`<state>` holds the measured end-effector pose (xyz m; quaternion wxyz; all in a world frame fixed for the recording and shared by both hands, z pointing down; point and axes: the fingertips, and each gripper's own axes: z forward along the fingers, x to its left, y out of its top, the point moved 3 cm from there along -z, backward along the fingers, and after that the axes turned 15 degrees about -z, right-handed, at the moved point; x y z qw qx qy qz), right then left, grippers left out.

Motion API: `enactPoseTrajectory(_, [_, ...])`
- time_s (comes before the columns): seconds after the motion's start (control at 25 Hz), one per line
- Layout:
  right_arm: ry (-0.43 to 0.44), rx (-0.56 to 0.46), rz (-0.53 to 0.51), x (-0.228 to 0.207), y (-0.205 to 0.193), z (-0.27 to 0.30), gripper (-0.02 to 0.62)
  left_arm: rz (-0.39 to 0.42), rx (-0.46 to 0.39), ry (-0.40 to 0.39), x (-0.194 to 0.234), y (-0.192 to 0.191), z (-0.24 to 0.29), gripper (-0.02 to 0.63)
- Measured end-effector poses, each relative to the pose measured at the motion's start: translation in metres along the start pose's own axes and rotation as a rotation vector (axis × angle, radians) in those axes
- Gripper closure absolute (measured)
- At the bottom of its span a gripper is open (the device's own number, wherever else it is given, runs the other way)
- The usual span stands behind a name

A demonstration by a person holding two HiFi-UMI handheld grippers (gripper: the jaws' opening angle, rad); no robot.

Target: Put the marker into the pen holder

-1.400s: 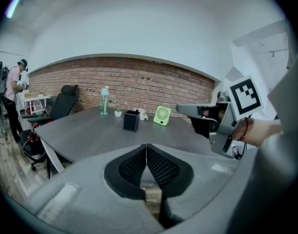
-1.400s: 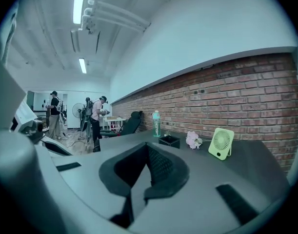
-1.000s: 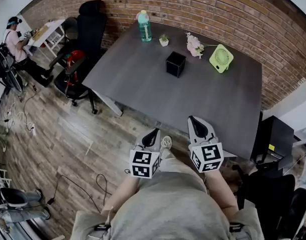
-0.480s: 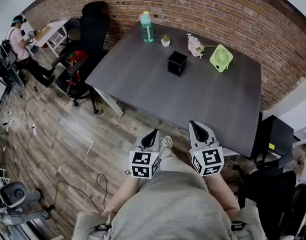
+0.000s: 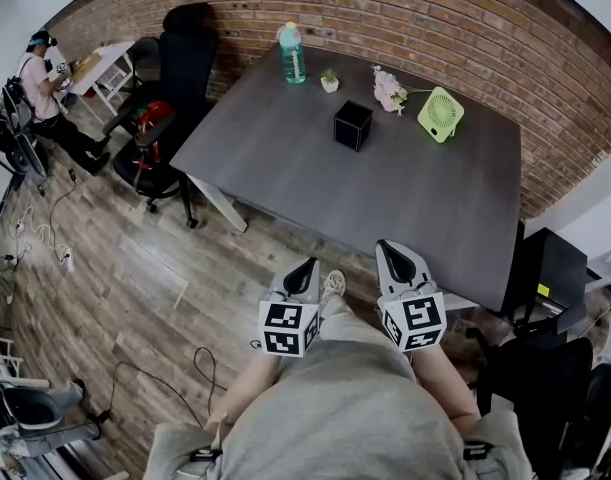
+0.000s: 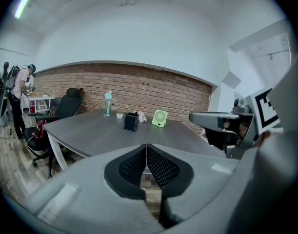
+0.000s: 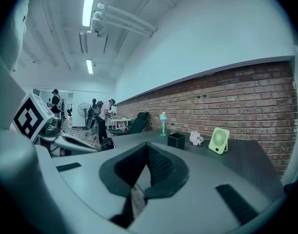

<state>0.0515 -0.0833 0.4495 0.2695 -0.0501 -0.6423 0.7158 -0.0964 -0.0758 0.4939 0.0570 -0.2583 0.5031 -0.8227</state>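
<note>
Bench (image 5: 405, 198) sits well ahead of the person, who stands off it w/ both tools at waist level. L hand-held gripper (image 5: 307, 265) and R hand-held gripper (image 5: 385, 246): jaws pressed together, nothing btwn them. Pen holder (image 5: 352, 125) stands upright mid-bench. Marker: can't spot it anywhere (holder's inside is too dark and small to read). Fits marker already in the holder, or lying out of view, so I can't call the step.

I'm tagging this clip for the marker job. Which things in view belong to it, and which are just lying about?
Job: pen holder; left gripper and right gripper, both shut and empty. I can make out no marker.

Lying about: bottle, small potted plant, flowers, green fan, office chair.
</note>
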Motion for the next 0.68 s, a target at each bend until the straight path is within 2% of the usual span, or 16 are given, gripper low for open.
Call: enactPoseTrajectory(0.68, [0.006,-0.002,0.034,-0.0009,-0.0020,0.0037,0.594,-0.008,-0.002,0.004,0.0015,-0.0010,0.0001,0.589])
